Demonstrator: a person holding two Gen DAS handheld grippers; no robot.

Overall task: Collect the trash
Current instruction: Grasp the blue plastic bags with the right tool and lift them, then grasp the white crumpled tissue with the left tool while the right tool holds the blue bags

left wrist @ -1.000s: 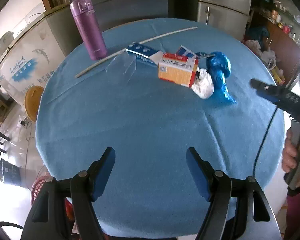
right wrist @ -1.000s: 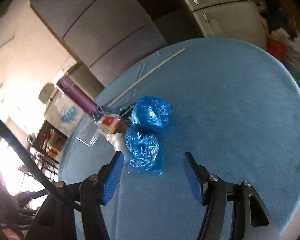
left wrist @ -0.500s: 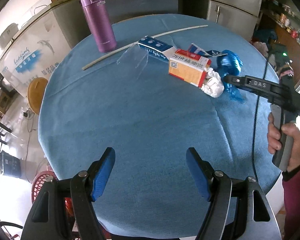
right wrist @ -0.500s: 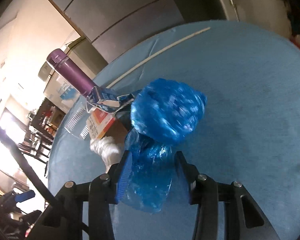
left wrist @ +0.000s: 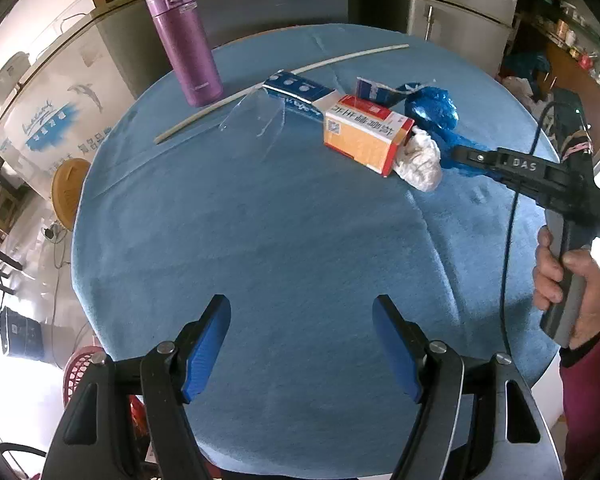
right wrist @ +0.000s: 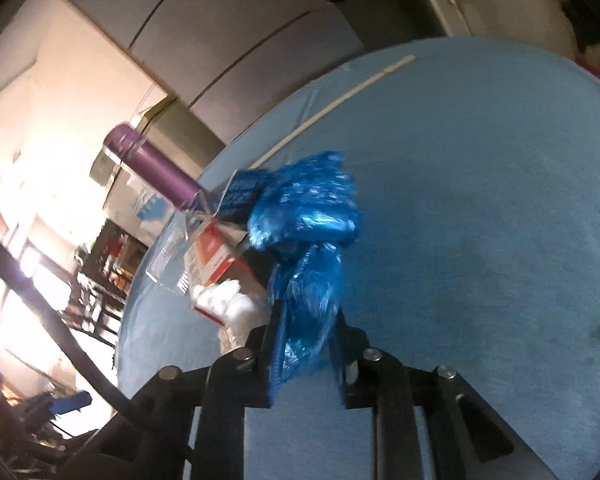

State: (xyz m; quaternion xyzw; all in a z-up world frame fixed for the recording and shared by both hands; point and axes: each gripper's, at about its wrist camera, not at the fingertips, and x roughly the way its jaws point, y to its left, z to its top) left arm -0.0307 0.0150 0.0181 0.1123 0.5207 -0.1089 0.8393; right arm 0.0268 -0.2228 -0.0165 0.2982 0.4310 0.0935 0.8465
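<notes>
A heap of trash lies at the far side of the round blue table: a crumpled blue plastic bag, an orange-and-white carton, a white tissue wad, a blue packet and a clear plastic piece. My right gripper is closing tight on the lower tail of the blue bag, and its pads press on the plastic. In the left wrist view the right gripper reaches in from the right beside the tissue. Over the near table, my left gripper stands open with nothing between its fingers.
A purple flask stands upright at the far left, with a long white stick lying beside it. A person's hand holds the right gripper's handle. A red basket sits on the floor at lower left. Grey cabinets stand behind the table.
My right gripper moved forward and down to the blue bag, and its jaws went from wide apart to shut on the bag's tail. The left gripper kept still and open.
</notes>
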